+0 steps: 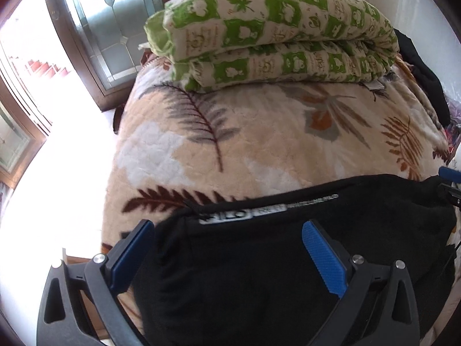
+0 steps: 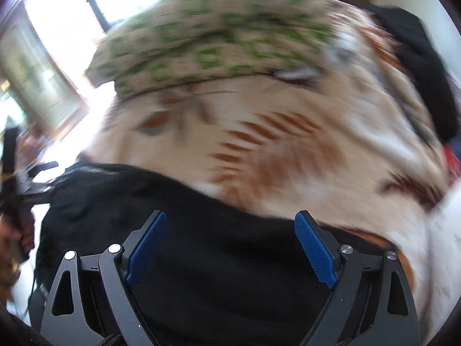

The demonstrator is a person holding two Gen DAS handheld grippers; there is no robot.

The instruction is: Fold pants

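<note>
The black pants lie bunched on the leaf-patterned bed cover, with a white printed label near their far edge. My left gripper is open just above the pants, its blue pads spread wide and empty. In the right wrist view, which is motion-blurred, the pants fill the lower left. My right gripper is open over them, near their far edge, holding nothing. The left gripper's tool and the hand on it show at the left edge of the right wrist view.
A folded green-and-cream quilt lies at the far end of the bed. The beige leaf-patterned cover spreads between it and the pants. Dark clothing lies at the right. A glass door and bright floor are left of the bed.
</note>
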